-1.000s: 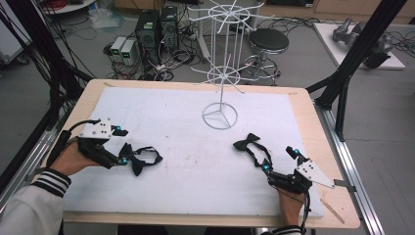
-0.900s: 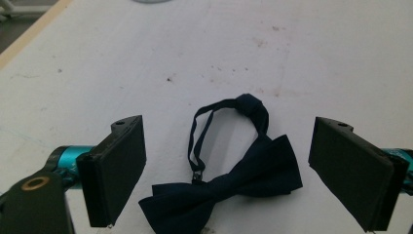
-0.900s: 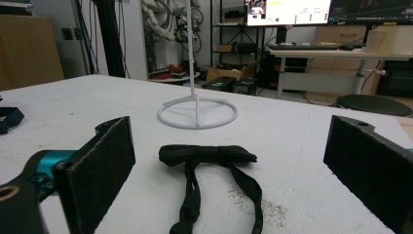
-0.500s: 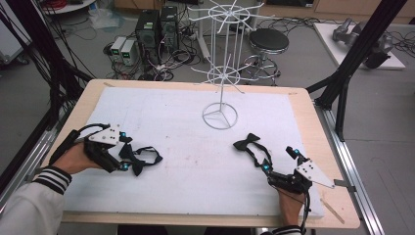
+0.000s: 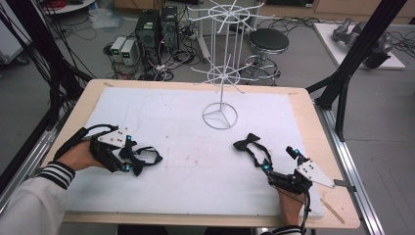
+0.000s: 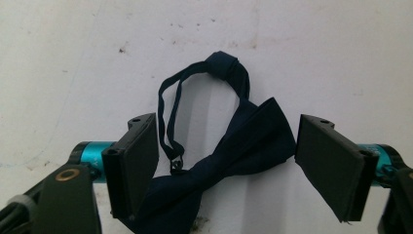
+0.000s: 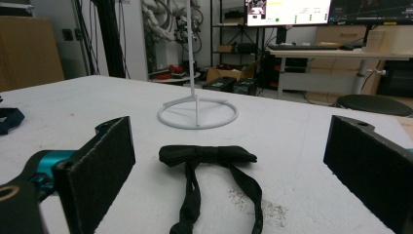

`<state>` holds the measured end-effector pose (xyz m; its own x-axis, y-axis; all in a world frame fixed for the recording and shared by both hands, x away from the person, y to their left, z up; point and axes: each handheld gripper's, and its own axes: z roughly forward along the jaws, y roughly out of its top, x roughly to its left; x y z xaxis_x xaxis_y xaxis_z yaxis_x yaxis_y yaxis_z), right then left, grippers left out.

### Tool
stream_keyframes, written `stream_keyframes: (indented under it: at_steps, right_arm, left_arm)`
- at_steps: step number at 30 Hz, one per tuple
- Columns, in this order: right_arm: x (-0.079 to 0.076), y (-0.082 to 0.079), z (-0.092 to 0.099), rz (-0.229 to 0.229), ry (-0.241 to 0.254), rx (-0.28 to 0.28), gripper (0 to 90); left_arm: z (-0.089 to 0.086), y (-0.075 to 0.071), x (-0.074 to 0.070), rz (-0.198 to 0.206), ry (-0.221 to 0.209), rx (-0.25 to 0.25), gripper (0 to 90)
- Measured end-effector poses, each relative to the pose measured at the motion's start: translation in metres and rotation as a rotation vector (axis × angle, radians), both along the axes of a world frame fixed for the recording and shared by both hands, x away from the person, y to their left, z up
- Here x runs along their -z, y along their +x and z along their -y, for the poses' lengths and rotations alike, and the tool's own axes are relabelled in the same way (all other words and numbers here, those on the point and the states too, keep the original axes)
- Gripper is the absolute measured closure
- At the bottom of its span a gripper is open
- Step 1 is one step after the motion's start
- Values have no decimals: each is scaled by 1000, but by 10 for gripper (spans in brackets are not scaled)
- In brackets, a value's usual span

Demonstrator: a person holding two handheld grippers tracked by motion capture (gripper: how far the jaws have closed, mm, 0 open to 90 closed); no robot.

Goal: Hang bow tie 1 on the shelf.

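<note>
**Desk:** Showing which step here?

**Photographer:** Opening of a pick-up, by the look of it. Takes in a white pad [image 5: 186, 127] covering the table, with a wire stand [image 5: 221, 93] upright at its far middle. Looks like a job of getting bow ties up onto that stand, though only as a guess.

**Desk:** Placing the ties where?

**Photographer:** Places the navy bow tie [image 6: 234, 151] flat on the pad's near left, strap looped away from the camera. Places the black bow tie [image 7: 207, 154] flat on the near right, well short of the stand's ring base, straps trailing back along the pad.

**Desk:** Gripping anything yet?

**Photographer:** Not yet. Finds the left gripper [image 6: 229, 141] low over the navy tie, jaws spread and just closing in, bow between the pads, no squeeze to be seen. Finds the right gripper [image 7: 236, 129] spread wide too, pinching nothing, parked just behind the black tie.

**Desk:** Calling for what next?

**Photographer:** Probably for closing the rest of the way on the navy bow. Then for a clean lift, keeping the strap loop free to hook over a wire arm.
</note>
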<state>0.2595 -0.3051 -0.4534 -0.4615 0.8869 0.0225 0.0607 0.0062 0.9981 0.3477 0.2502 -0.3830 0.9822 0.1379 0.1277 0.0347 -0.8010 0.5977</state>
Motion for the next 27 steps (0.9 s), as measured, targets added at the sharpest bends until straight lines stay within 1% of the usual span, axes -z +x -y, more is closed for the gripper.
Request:
stream_keyframes:
  at_steps: [2, 3, 5, 6, 7, 10, 11, 14, 21, 23, 26, 27]
  right_arm:
    - [0, 0, 0, -1, 2, -1, 38]
    - [0, 0, 0, -3, 4, 0, 38]
    - [0, 0, 0, -4, 8, 0, 38]
    - [0, 0, 0, -4, 6, -2, 38]
    - [0, 0, 0, -5, 8, -2, 38]
    - [0, -1, 0, -6, 13, -4, 38]
    - [0, -1, 0, -6, 13, -5, 38]
    - [0, -1, 0, -6, 12, -3, 38]
    - [0, -1, 0, -5, 13, -4, 37]
    - [0, -1, 0, -5, 13, -4, 38]
    - [0, -1, 0, -4, 14, -5, 38]
    - [0, 0, 1, 3, 8, -2, 37]
  left_arm:
    - [1, 1, 1, -4, 23, 15, 265]
    - [1, 1, 2, -3, 28, 16, 273]
    - [3, 2, 3, -12, 57, 34, 277]
    - [3, 3, 4, -9, 59, 36, 282]
    - [4, 3, 4, -13, 76, 48, 289]
    - [6, 4, 8, -22, 91, 61, 309]
    - [7, 5, 8, -25, 105, 71, 314]
    - [9, 6, 12, -23, 120, 80, 336]
    - [10, 7, 16, -20, 166, 92, 378]
    - [10, 8, 16, -18, 172, 95, 380]
    - [9, 8, 18, -7, 184, 87, 391]
    - [9, 8, 18, -12, 186, 83, 393]
